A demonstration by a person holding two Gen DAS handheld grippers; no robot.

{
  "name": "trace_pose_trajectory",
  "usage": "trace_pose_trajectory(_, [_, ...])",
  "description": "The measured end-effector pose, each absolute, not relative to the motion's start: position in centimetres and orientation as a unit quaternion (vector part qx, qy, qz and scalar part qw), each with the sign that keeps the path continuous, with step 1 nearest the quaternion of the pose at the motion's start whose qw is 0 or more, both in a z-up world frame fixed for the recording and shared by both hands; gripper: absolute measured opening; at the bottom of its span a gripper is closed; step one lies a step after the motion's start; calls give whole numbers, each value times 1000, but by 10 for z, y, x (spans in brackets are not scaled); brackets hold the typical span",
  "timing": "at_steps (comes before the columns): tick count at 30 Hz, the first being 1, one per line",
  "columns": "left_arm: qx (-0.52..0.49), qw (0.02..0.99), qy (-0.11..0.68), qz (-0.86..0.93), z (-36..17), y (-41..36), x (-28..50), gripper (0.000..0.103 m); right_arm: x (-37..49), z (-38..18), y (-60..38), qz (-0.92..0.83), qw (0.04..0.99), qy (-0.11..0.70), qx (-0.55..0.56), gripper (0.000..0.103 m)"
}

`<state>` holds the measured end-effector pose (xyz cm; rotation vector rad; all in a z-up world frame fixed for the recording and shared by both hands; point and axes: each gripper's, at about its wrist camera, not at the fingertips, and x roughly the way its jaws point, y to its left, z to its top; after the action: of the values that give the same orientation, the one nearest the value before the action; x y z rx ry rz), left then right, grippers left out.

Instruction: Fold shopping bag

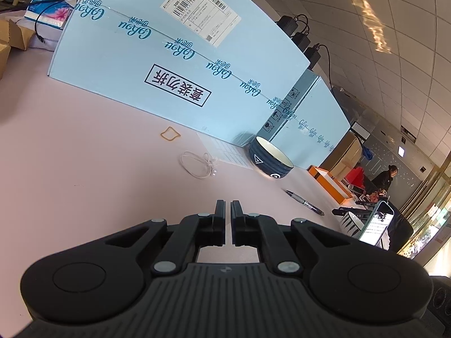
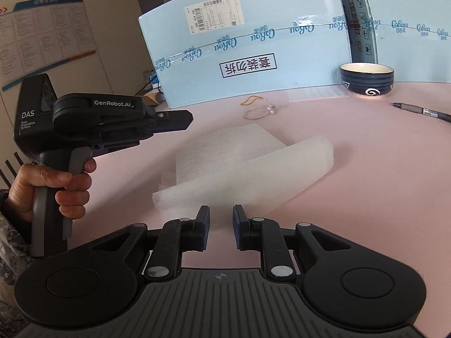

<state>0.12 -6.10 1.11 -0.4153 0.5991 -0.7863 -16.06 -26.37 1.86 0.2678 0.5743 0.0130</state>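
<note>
Both tools empty: right tool [image 2: 220, 211] released before folded bag [image 2: 242, 166]; left tool [image 1: 228, 207] clenched.

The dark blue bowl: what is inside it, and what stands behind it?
The bowl shows a cream inner wall and nothing above its rim; its bottom is hidden. Directly behind it stand the light blue cardboard boxes. What lies behind those is covered.

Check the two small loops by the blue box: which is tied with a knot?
The white string loop, the nearer one. It is thin cord with a knot and small beads at one end. The tan rubber band behind it is a plain closed band.
</note>
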Motion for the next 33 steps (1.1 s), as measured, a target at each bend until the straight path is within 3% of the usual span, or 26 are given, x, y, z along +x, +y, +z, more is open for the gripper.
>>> trace_pose_trajectory(3, [-191,860,285,-377,12,-63,0,7,-181,27,-286,-52,952,270,135,30])
trace_pose_trajectory(7, [-180,860,283,-386,13,-68,-4,9,-208,39,-309,-84,957,232,154,30])
trace_pose_trajectory(10, [-172,860,281,-391,13,-71,-7,18,-217,49,-310,-79,966,194,152,30])
trace_pose_trajectory(15, [-168,859,287,-389,11,-73,-6,21,-194,56,-285,-1,974,181,137,38])
trace_pose_trajectory(24, [-198,862,302,-356,4,-59,6,21,-143,53,-218,124,962,229,79,41])
trace_pose_trajectory(33, [-180,859,306,-369,5,-66,4,26,-152,32,-228,23,955,297,13,44])
